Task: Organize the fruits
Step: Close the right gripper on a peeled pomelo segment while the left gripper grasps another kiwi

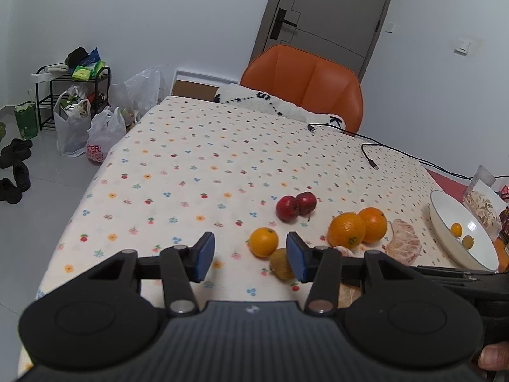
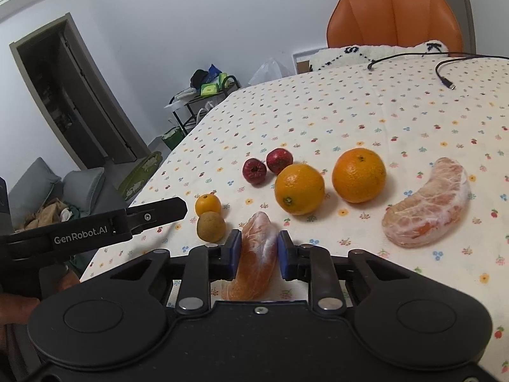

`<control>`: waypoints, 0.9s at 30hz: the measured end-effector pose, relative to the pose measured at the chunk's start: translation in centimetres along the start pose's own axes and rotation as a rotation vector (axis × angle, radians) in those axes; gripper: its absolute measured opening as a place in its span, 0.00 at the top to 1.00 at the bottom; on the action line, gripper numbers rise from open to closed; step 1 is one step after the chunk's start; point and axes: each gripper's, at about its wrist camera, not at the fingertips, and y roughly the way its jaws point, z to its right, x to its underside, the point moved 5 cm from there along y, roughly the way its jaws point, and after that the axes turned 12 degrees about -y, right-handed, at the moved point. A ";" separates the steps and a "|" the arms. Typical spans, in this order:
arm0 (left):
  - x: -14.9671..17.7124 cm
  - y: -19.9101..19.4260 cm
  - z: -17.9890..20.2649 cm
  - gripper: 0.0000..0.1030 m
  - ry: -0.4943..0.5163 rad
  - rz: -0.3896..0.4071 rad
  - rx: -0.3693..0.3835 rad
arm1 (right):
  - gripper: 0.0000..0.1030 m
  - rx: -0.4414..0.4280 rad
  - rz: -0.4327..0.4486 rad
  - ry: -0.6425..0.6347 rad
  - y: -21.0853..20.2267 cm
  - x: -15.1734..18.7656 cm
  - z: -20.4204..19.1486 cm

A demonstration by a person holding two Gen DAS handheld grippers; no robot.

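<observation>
My right gripper (image 2: 258, 251) is shut on a peeled pomelo segment (image 2: 256, 254), low over the flowered tablecloth (image 2: 318, 111). A second, larger pomelo segment (image 2: 428, 203) lies to the right. Two big oranges (image 2: 299, 188) (image 2: 359, 175), two small red fruits (image 2: 254, 171) (image 2: 279, 160), a small orange (image 2: 208, 204) and a brownish-green fruit (image 2: 211, 226) sit ahead. My left gripper (image 1: 249, 256) is open and empty above the cloth, beside the small orange (image 1: 263, 242) and brownish fruit (image 1: 281, 267). A white bowl (image 1: 445, 222) at right holds two tiny yellow fruits (image 1: 456, 229).
An orange chair (image 1: 302, 86) with a white fluffy cushion (image 1: 280, 105) stands at the table's far edge. Black cables (image 1: 369, 152) lie on the far right of the cloth. Snack packets (image 1: 483, 203) sit behind the bowl. Bags and a shelf (image 1: 73, 95) stand on the floor left.
</observation>
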 end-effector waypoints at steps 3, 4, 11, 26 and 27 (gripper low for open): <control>0.0 0.0 0.8 0.53 0.016 0.001 0.009 | 0.78 0.003 0.011 0.012 -0.6 0.1 0.5; 0.1 0.0 1.1 0.53 0.021 0.001 0.012 | 0.78 0.006 0.014 0.015 -0.8 0.1 0.6; 0.7 0.7 2.5 0.53 0.048 -0.018 0.018 | 0.79 0.028 0.032 0.036 -2.2 0.3 2.0; 2.4 1.7 4.0 0.76 0.067 -0.060 0.020 | 0.79 0.071 0.066 0.075 -4.9 1.1 4.6; 2.4 1.7 4.3 0.76 0.070 -0.060 0.025 | 0.79 0.075 0.070 0.078 -5.1 1.1 4.7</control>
